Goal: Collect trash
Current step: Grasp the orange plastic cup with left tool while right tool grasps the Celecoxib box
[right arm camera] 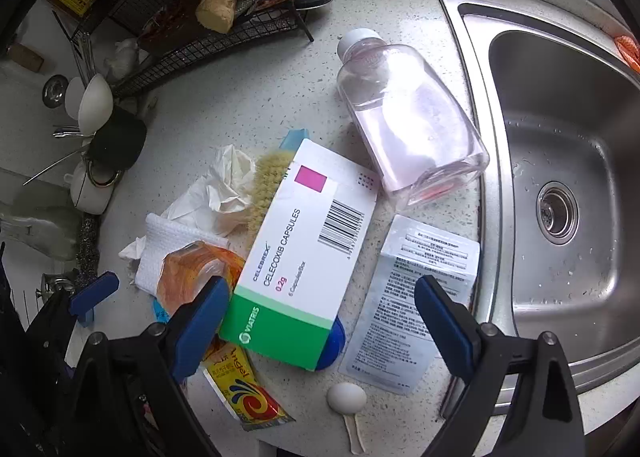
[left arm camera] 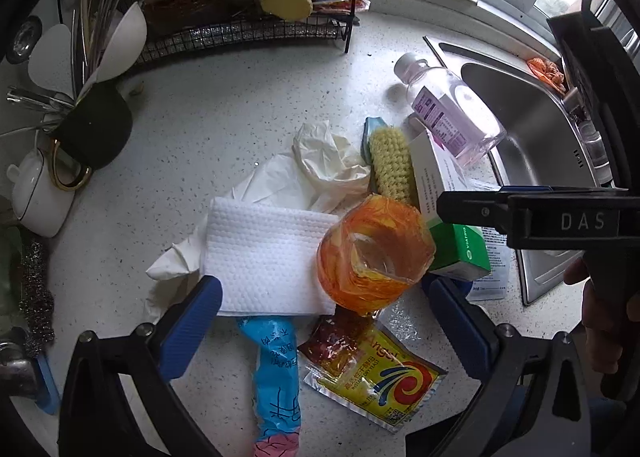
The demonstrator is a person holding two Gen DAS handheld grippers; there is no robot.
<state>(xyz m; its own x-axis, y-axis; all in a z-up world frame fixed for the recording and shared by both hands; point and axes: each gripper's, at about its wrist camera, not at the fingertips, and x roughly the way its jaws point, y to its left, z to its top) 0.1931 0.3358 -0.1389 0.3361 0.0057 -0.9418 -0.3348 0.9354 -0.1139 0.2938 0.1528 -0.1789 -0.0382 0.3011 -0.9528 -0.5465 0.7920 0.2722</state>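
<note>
Both tongs hang over a heap of trash on the speckled counter (left arm camera: 224,105), pointing steeply down, each with its blue pads wide apart and nothing between them.

The left tongs (left arm camera: 326,315) straddle an orange wrapper (left arm camera: 374,253) that lies just ahead of the gap between the pads. The left pad's tip touches or overlaps a white cloth (left arm camera: 268,253); which of the two I cannot tell. Beneath the gap lie a blue packet (left arm camera: 276,369) and a yellow sachet (left arm camera: 380,381). Farther ahead are crumpled tissue (left arm camera: 324,161) and a brush (left arm camera: 390,165).

The right tongs (right arm camera: 320,317) frame the green end of a pill box (right arm camera: 304,249). Its left pad sits against the box's near corner; its right pad stands over a printed pouch (right arm camera: 420,289). Ahead of them a clear bottle (right arm camera: 408,125) lies on its side beside the sink (right arm camera: 560,161), which is to the right of the tongs. A white spoon (right arm camera: 347,397) lies near their base.
</note>
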